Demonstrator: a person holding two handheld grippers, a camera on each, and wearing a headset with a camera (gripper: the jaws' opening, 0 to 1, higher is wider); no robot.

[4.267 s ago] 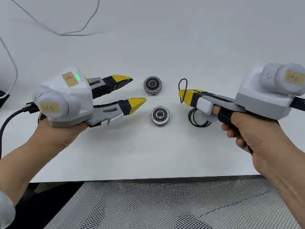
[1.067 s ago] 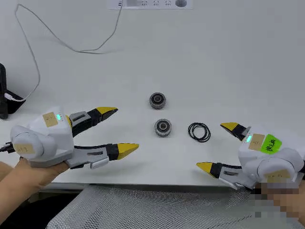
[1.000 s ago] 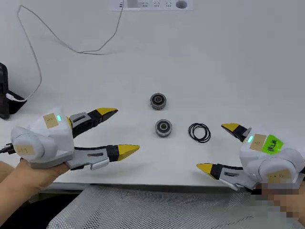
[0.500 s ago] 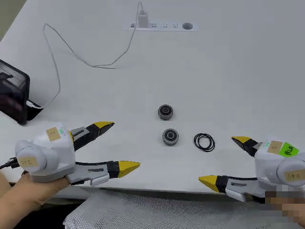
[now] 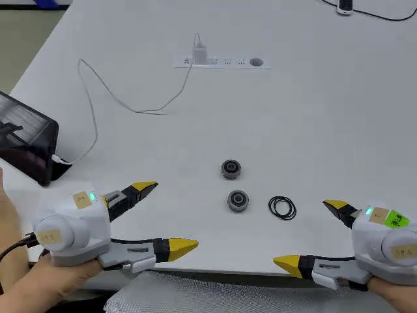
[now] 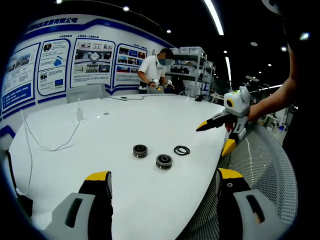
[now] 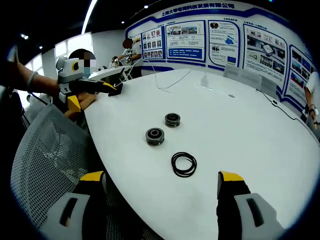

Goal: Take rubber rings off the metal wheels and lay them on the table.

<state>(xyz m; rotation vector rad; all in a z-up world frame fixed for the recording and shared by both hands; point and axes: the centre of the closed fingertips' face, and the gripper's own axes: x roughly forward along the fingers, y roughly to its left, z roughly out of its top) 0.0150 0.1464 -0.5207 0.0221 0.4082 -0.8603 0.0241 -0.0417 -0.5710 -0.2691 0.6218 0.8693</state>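
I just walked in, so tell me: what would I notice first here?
Probably the yellow-tipped left gripper and right gripper, both open at the near edge of the table. Between them sit a far wheel and a near wheel, with black rubber rings lying right of the near one.

White table (image 5: 293,117), blue-trimmed poster wall (image 6: 60,60), ceiling strip lights (image 6: 214,17), grey mesh chair (image 7: 45,145).

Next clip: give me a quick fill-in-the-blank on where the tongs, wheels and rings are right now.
The left tongs and right tongs both stand ____, holding nothing.
The table carries ____ metal wheels.
In the head view, the rubber rings lie flat to the ____ of the nearer wheel, apart from it.
Missing words: open; two; right.
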